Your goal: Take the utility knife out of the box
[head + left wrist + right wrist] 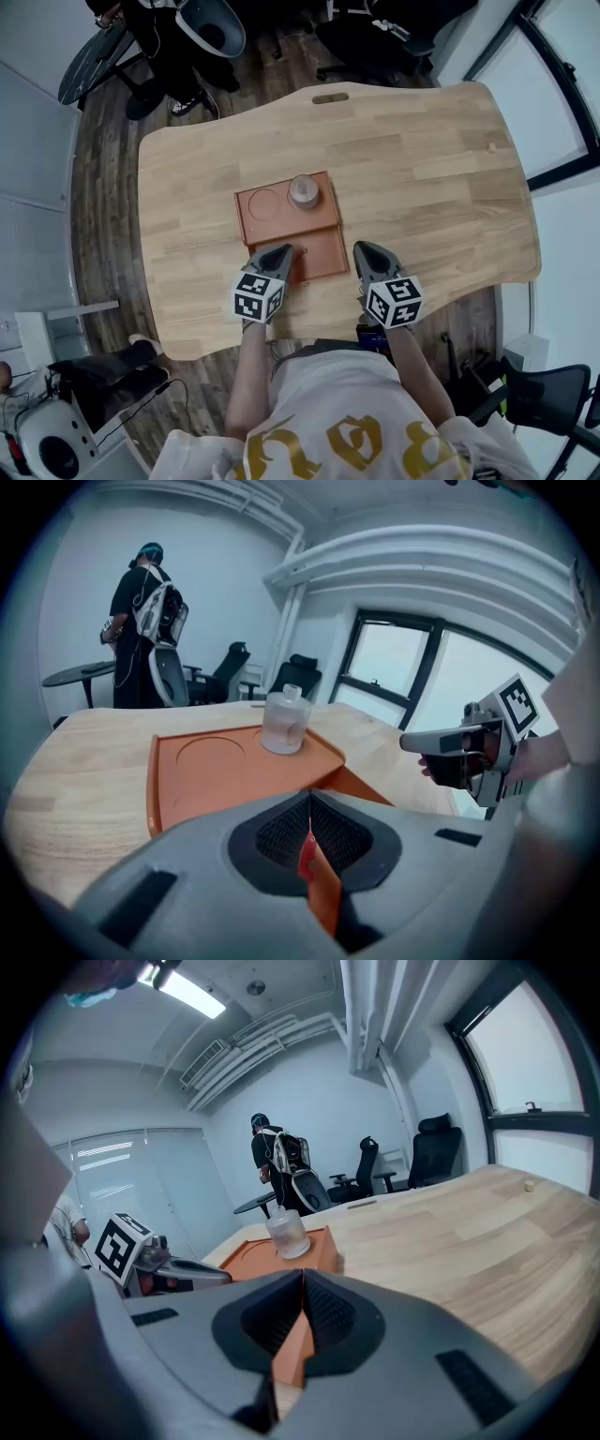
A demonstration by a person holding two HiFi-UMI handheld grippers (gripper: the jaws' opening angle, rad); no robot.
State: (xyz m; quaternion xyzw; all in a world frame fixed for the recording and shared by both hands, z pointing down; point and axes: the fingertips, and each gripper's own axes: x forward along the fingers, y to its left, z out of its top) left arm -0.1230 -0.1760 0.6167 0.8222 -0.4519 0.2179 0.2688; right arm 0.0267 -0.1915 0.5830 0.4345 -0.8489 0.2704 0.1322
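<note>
I record the left claw [280,252] and right claw [365,250] closed, empty, at the orange box [277,225] near edge, apparently placed to open it; utility knife not visible.

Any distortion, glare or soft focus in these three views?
Head view: evenly lit, table edges bowed by the wide lens. Left gripper view: fisheye curvature, dark corners, windows washed out. Right gripper view: ceiling light strip glares at upper left, its own jaws slightly soft.

Head view steeply down over table [422,169]; gripper views low, close (both share orange box [216,771]).
</note>
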